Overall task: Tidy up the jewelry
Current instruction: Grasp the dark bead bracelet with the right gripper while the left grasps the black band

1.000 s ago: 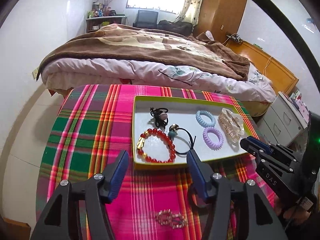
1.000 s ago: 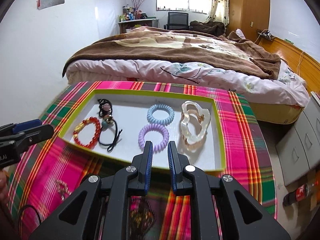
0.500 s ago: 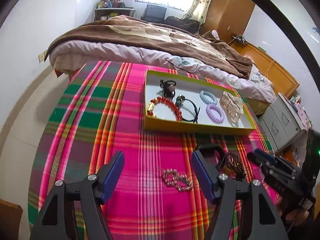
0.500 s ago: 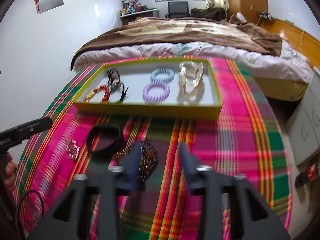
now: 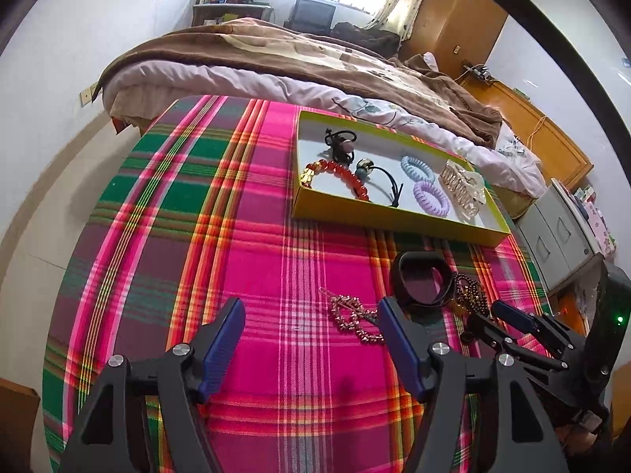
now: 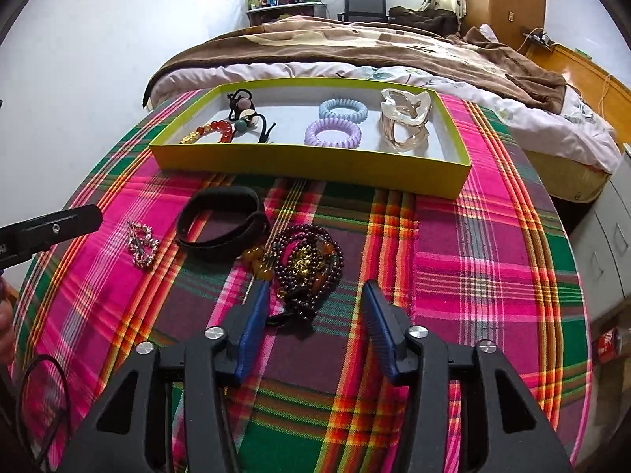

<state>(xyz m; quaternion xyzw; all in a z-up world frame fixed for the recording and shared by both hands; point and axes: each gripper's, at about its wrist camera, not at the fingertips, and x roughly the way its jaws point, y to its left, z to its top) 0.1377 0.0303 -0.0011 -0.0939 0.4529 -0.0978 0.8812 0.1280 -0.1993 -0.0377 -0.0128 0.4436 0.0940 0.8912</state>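
Nearest the right camera, the right tool (image 6: 311, 307) hangs over the surface (image 6: 493, 268), which is draped in a pink, green and orange plaid cloth. Its blue-padded jaws are closing around the near end of a heap of dark purple-brown beaded necklace with amber and gold pieces (image 6: 305, 266), though the pads do not yet press on it. The left tool (image 5: 311, 327) stands open with nothing between its jaws, and a small rose-gold rhinestone hair clip (image 5: 351, 313) lies just beyond, near its right finger. Just past the necklace and touching it lies a black band bracelet (image 6: 221, 222).

Farther back sits a shallow yellow-green box with a white floor (image 6: 315, 163). Inside, from left to right, are a red bead bracelet with gold pieces (image 6: 209, 131), black elastic hair ties with beads (image 6: 246, 112), a light blue spiral hair tie (image 6: 343, 109), a lilac spiral hair tie (image 6: 332, 133) and a clear gold-toned claw clip (image 6: 405, 120). Behind the surface stands a bed with a brown blanket (image 6: 355, 45).
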